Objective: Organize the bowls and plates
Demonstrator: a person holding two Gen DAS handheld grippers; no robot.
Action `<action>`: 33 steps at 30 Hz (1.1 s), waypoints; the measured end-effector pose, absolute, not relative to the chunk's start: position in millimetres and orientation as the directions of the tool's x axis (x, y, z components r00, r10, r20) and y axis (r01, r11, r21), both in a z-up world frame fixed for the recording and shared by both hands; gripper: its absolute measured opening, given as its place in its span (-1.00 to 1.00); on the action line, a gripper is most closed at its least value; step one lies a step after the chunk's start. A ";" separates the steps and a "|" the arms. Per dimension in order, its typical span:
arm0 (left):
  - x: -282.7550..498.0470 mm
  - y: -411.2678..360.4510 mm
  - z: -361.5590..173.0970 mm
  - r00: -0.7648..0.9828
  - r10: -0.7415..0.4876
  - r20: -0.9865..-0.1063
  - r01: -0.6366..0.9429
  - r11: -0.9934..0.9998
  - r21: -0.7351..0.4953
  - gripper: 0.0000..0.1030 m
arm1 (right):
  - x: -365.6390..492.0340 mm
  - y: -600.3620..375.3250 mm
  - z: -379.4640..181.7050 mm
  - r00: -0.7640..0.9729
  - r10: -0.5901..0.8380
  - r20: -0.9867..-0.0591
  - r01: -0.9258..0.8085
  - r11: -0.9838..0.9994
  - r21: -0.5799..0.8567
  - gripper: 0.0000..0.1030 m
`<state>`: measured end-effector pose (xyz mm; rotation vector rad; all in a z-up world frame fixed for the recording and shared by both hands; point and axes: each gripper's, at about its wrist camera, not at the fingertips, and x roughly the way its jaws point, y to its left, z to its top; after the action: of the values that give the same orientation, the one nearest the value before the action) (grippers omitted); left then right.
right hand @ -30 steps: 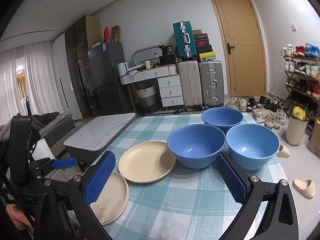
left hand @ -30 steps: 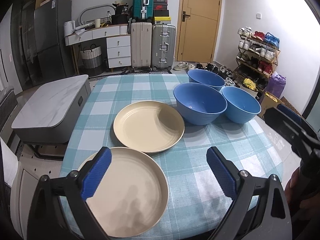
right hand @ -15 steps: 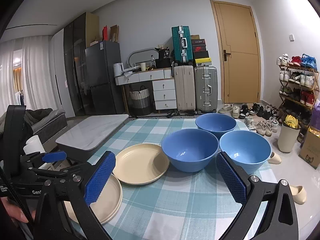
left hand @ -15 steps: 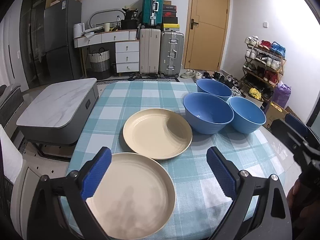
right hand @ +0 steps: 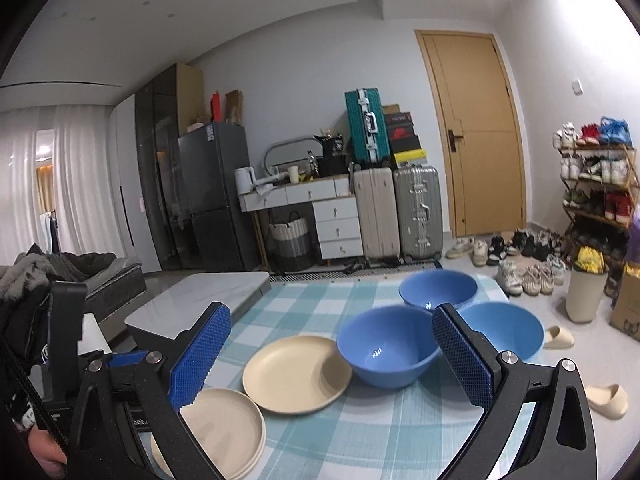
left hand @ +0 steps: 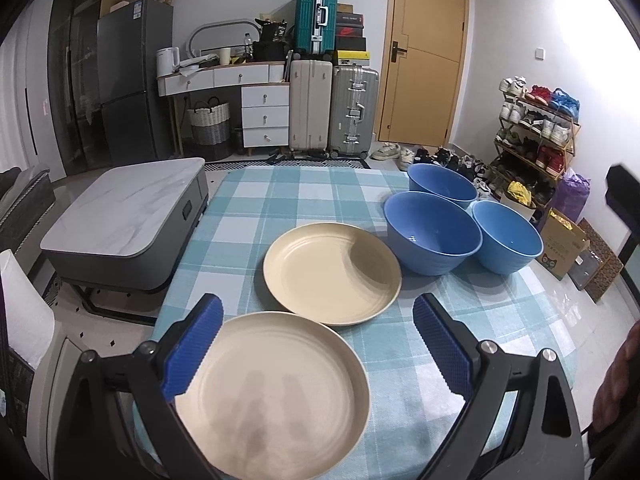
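Both sets of fingers, left gripper and right gripper, are wide and hold nothing, and both have pulled back and up from the bench, so two plates sit near-left and three bowls far-right, unstacked.

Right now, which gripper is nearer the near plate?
Left. The left gripper hangs open right over the near plate, its fingers either side of the far rim. The right gripper, also open, sits off to the plate's right and higher.
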<state>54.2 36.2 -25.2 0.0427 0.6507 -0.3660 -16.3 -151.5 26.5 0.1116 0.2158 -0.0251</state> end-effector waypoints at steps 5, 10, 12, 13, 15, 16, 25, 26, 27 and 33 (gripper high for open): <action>65.4 41.6 -27.3 0.737 -0.285 -0.613 0.323 0.945 -0.051 0.88 | -8.0 -142.1 43.5 0.982 0.013 -0.187 0.004 0.996 0.089 0.98; 79.4 49.2 -30.2 0.737 -0.262 -0.623 0.301 0.952 -0.044 0.88 | 6.1 -134.1 55.0 0.986 0.024 -0.168 -0.013 0.998 0.065 0.98; 87.8 52.8 -32.5 0.732 -0.256 -0.632 0.291 0.955 -0.050 0.88 | 13.1 -132.6 57.2 0.986 0.024 -0.163 -0.015 0.998 0.058 0.98; 92.3 54.0 -33.9 0.727 -0.255 -0.637 0.289 0.956 -0.053 0.88 | 18.0 -132.9 57.3 0.986 0.024 -0.165 -0.014 0.998 0.057 0.98; 101.5 55.0 -36.8 0.717 -0.253 -0.649 0.289 0.956 -0.053 0.88 | 29.5 -133.0 53.9 0.982 0.029 -0.185 -0.017 0.998 0.066 0.98; 105.9 54.9 -38.5 0.711 -0.253 -0.656 0.292 0.955 -0.052 0.88 | 35.8 -133.4 50.3 0.979 0.034 -0.199 -0.019 0.997 0.074 0.98; 162.7 46.0 -63.8 0.604 -0.284 -0.744 0.314 0.944 -0.105 0.88 | 91.7 -139.4 -9.1 0.927 0.058 -0.371 -0.008 0.991 0.136 0.98; 169.2 43.7 -66.7 0.603 -0.267 -0.752 0.313 0.946 -0.085 0.88 | 96.2 -140.4 -16.2 0.922 0.062 -0.382 -0.007 0.990 0.143 0.98; 175.5 42.1 -69.5 0.600 -0.259 -0.757 0.316 0.946 -0.074 0.88 | 102.2 -141.8 -25.2 0.912 0.072 -0.404 -0.007 0.987 0.159 0.98; 207.4 37.9 -87.3 0.542 -0.254 -0.801 0.326 0.942 -0.078 0.88 | 135.1 -151.7 -66.6 0.838 0.201 -0.508 -0.054 0.956 0.289 0.98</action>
<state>207.4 37.9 -87.3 0.0835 0.9365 -0.3444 135.1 -151.7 -66.6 0.2693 0.5633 0.1368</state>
